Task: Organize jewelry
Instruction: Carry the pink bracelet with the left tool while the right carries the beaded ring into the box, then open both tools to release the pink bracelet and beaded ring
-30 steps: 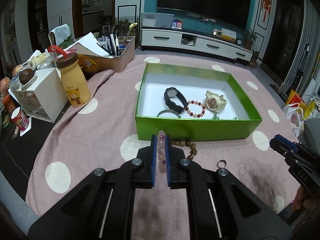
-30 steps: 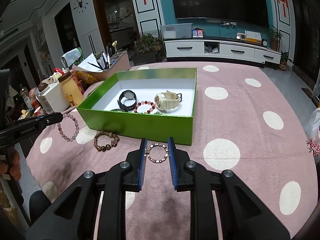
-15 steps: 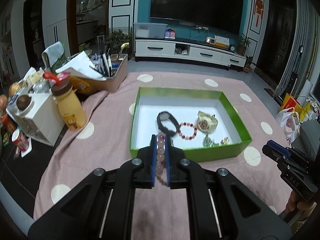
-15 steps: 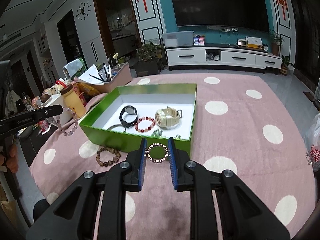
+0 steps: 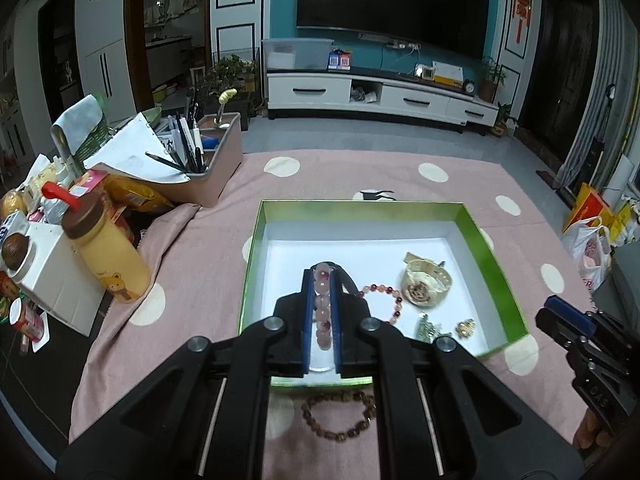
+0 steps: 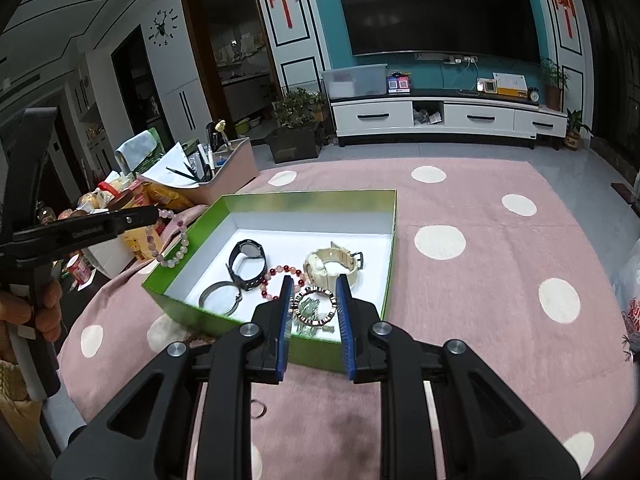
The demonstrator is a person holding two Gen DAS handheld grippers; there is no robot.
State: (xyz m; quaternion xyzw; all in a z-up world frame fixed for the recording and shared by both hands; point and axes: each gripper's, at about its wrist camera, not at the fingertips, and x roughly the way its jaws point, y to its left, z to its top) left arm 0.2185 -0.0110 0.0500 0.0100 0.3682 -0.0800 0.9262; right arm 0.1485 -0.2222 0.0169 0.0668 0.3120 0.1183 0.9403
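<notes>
1. A table covered with a pink cloth (image 6: pixel 480 208) dotted with cream circles is seen in a living room; a dark television (image 6: pixel 440 8) hangs on a teal wall at 12 o'clock above a white cabinet (image 6: pixel 448 118).
2. At 9 to 10 o'clock of the left wrist view, clutter is crowded together: one yellow bear bottle (image 5: pixel 106 254), one white box (image 5: pixel 56 280) and one pink bin of pens and papers (image 5: pixel 208 160).
3. One open green box (image 5: pixel 492 264) with a white floor is set on the cloth.
4. The left gripper (image 5: pixel 322 276) is nearly closed, and a pale pink bead bracelet (image 5: pixel 323 304) is pinched between its blue pads; in the right wrist view the bracelet (image 6: pixel 176 240) is seen hanging just outside the box's left wall.
5. The right gripper (image 6: pixel 314 308) is opened only narrowly and is clamped on a small gold-toned ring (image 6: pixel 314 306), which is held above the box's near edge.
6. Inside the box are counted one black watch (image 6: pixel 248 260), one cream watch (image 6: pixel 332 262), one red bead bracelet (image 6: pixel 280 276), one silver bangle (image 6: pixel 220 298) and a few small trinkets (image 5: pixel 448 326).
7. On the cloth at 6 o'clock of the box, one brown bead bracelet (image 5: pixel 340 416) and one thin ring (image 6: pixel 258 407) are left lying.
</notes>
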